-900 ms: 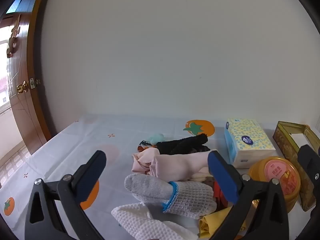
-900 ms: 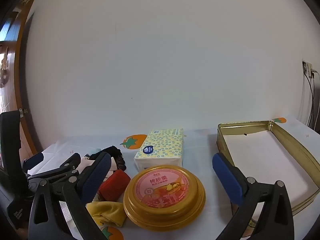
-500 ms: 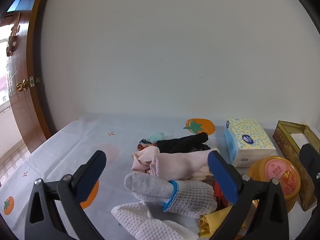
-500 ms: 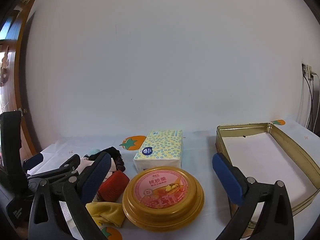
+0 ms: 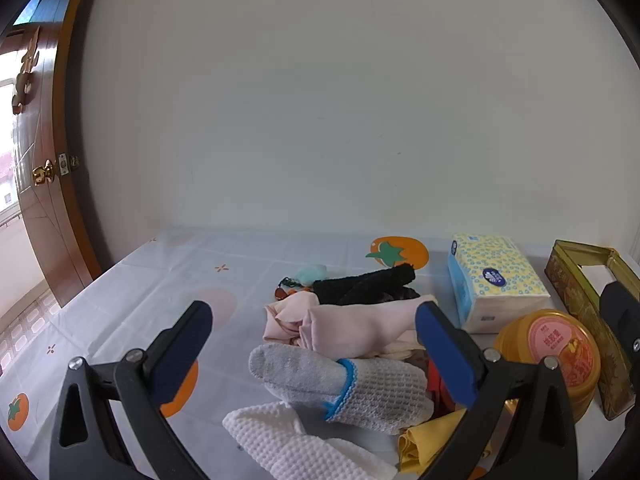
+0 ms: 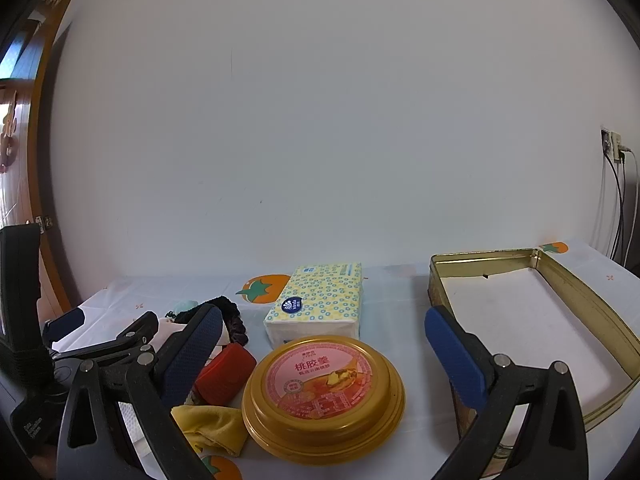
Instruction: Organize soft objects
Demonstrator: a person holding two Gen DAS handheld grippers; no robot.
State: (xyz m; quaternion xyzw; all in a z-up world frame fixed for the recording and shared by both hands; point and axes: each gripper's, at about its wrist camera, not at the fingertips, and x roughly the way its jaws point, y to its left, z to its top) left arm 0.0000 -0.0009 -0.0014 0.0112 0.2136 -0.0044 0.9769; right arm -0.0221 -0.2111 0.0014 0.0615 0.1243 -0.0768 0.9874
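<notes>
A heap of soft things lies on the table: a grey and white knit glove point(image 5: 340, 384), a white waffle cloth point(image 5: 288, 448), a pink cloth point(image 5: 352, 326), a black cloth point(image 5: 364, 286), a yellow cloth point(image 6: 212, 426) and a red roll point(image 6: 226, 374). My left gripper point(image 5: 314, 350) is open and empty, hovering just above the glove. My right gripper point(image 6: 320, 350) is open and empty, above the round gold tin point(image 6: 324, 396). The left gripper also shows in the right wrist view point(image 6: 120, 344).
A tissue pack point(image 6: 320, 304) stands behind the round tin. An open rectangular gold tin point(image 6: 560, 280) with a white floor lies at the right. A wooden door point(image 5: 44, 184) is at the left, and cables hang at the far right wall point(image 6: 618, 200).
Both views have shifted slightly; the objects lie as before and both grippers stay open.
</notes>
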